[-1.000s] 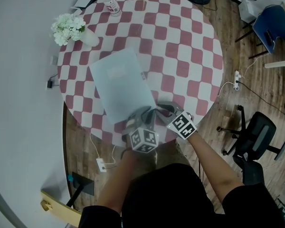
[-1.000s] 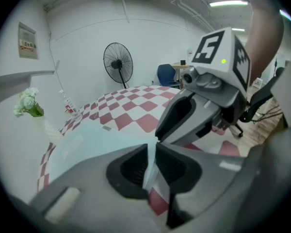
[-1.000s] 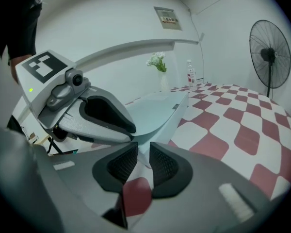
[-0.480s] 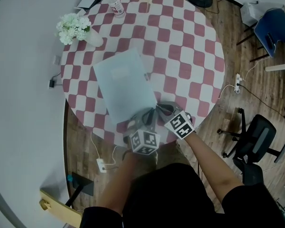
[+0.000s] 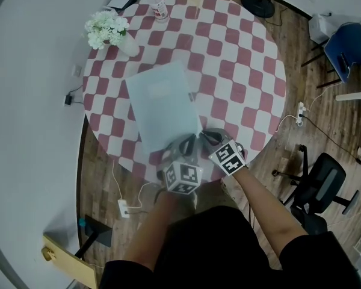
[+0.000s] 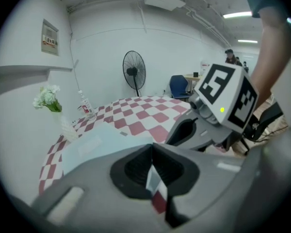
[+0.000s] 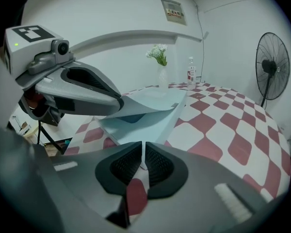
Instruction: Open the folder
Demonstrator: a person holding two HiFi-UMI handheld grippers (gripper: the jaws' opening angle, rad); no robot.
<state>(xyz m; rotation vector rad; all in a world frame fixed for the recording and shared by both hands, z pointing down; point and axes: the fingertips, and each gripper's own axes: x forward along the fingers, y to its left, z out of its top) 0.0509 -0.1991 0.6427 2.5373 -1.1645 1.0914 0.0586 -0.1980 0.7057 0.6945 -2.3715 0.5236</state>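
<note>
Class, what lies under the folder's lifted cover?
Under the cover, pinched at its near corner by the left gripper, the pale blue back sheet shows. Farther in, the cover hides whatever lies inside.

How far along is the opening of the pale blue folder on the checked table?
Done: the left gripper has just closed its jaws on the top cover of the folder at the near corner. In hand: that cover is raised slightly off the lower sheet. Left: swinging it fully open; the right gripper, jaws together, sits alongside.

Flowers (image 5: 106, 29), bottle (image 5: 159, 9), fan (image 5: 260, 5), blue chair (image 5: 349, 50)
</note>
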